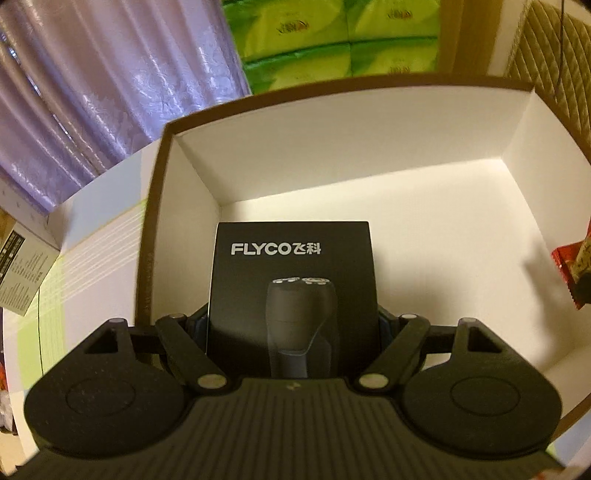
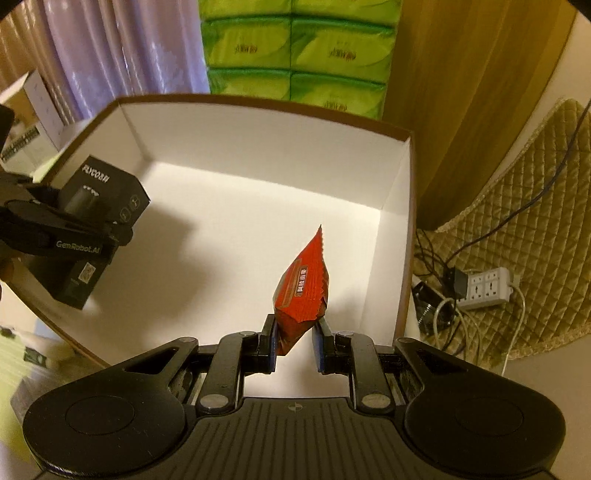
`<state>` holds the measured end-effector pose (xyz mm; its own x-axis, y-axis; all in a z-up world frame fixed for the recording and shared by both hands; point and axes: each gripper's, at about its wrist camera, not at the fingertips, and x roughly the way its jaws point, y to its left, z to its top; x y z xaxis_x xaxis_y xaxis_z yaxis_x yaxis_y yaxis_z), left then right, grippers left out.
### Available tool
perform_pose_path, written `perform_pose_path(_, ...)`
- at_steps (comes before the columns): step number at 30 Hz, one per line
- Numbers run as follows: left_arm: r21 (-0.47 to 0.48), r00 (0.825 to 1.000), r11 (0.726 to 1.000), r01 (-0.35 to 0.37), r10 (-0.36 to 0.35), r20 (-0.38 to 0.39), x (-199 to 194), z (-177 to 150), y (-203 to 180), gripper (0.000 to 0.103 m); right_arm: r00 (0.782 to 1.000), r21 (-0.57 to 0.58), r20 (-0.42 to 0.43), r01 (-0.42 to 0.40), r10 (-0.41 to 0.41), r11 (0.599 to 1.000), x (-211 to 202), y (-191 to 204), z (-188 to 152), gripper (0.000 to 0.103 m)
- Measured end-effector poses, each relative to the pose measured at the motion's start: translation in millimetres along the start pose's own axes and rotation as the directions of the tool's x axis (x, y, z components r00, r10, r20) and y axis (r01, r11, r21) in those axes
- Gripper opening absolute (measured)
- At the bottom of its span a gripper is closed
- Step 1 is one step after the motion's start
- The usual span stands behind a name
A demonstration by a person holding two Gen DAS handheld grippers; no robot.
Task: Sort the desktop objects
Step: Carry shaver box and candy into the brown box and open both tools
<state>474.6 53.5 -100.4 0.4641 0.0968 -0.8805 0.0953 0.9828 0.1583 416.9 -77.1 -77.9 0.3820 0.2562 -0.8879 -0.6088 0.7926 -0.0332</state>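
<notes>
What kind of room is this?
Probably a room at home: purple curtains, stacked green tissue packs, and a power strip on the floor beside a quilted cushion.

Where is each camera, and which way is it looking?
Left wrist view: sits on the left tongs, looking forward and down into the white box; its own fingers grip the black FLYCO box.
Right wrist view: sits on the right tongs, facing into the same box; its fingers pinch the red packet, and the left tongs show at its left.
Both share the white box, FLYCO box, red packet and green tissue packs.
</notes>
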Motion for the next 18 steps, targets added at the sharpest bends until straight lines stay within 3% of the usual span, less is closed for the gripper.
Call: perform_pose_path(18,0.014,1.000,1.000,-0.013,0.013,0.013,1.4,3.0,-0.1,0.079,0.998,-0.055,-0.042,0.046,-0.049,0.997,10.0,5.9,1.4,0.017)
